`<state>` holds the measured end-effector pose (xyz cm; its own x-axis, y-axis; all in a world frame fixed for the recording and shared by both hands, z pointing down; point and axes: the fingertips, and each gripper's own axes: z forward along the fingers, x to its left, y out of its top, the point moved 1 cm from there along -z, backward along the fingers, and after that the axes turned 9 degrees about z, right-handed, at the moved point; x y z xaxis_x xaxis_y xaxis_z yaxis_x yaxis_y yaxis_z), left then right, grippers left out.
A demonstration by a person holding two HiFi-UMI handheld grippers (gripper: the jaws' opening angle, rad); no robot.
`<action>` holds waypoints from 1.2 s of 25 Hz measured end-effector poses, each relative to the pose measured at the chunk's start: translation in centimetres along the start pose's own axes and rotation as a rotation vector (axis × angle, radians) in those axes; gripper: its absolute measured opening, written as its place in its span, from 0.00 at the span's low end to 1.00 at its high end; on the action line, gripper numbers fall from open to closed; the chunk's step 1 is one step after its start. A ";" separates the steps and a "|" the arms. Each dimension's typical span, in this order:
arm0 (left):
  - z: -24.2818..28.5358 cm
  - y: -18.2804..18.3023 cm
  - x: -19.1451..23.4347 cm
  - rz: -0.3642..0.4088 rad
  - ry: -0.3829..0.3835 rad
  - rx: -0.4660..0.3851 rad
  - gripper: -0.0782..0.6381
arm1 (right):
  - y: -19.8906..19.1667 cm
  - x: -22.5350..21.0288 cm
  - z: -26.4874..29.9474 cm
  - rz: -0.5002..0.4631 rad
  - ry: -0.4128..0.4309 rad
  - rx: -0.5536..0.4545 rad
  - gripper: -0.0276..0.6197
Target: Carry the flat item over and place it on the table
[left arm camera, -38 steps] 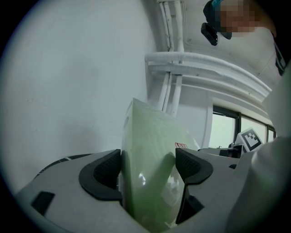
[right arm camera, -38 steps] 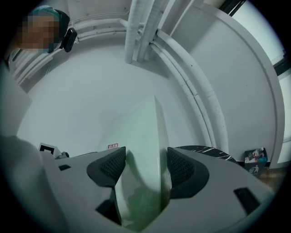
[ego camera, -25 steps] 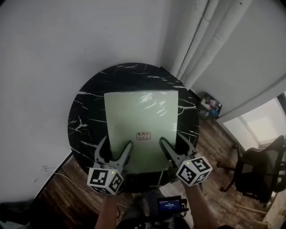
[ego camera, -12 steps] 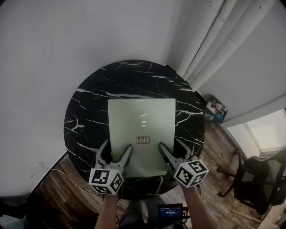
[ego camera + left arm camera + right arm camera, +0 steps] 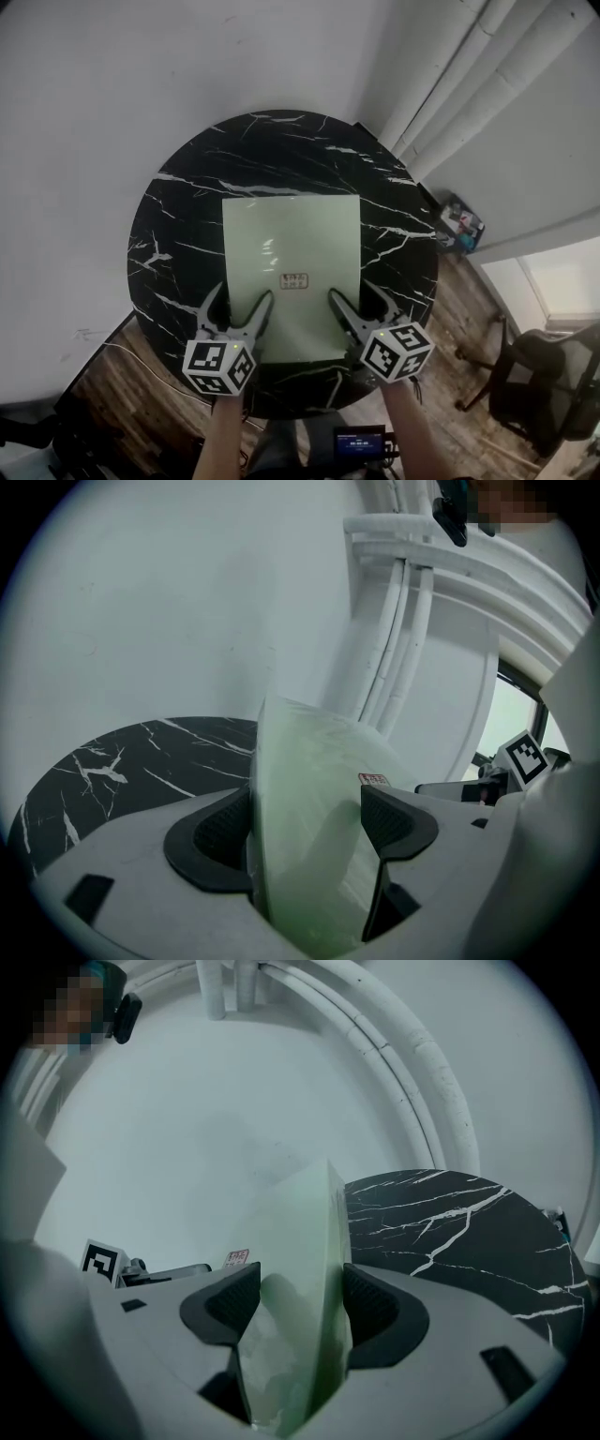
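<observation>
A pale green flat sheet (image 5: 291,258) with a small red-printed label hangs low over the round black marble table (image 5: 173,234), near its middle. My left gripper (image 5: 242,300) is shut on the sheet's near left edge, and my right gripper (image 5: 353,294) is shut on its near right edge. In the left gripper view the sheet (image 5: 314,780) stands on edge between the dark pads of the left gripper (image 5: 305,822), with the table (image 5: 112,761) behind. In the right gripper view the sheet (image 5: 300,1232) runs between the right gripper's (image 5: 295,1302) pads, the table (image 5: 450,1213) to its right.
White walls meet behind the table, with white pipes (image 5: 469,75) running down the corner. A small box of items (image 5: 459,223) and a dark office chair (image 5: 553,375) stand on the wood floor at the right. A small device (image 5: 361,441) sits at the person's waist.
Both grippers and the sheet have come forward and lower over the table. The sheet now looks smaller and sits nearer the tabletop's middle.
</observation>
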<state>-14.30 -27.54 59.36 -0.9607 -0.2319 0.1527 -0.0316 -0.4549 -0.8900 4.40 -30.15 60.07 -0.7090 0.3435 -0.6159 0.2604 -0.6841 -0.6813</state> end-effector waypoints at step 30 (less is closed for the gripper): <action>3.5 -2.5 1.4 -0.007 0.073 0.193 0.61 | -0.7 -2.2 2.4 -0.037 -0.080 0.085 0.43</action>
<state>-14.61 -29.72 63.27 -0.9784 -0.1679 0.1209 0.0079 -0.6145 -0.7889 4.27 -31.99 62.83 -0.7677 0.3196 -0.5554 0.1793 -0.7250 -0.6651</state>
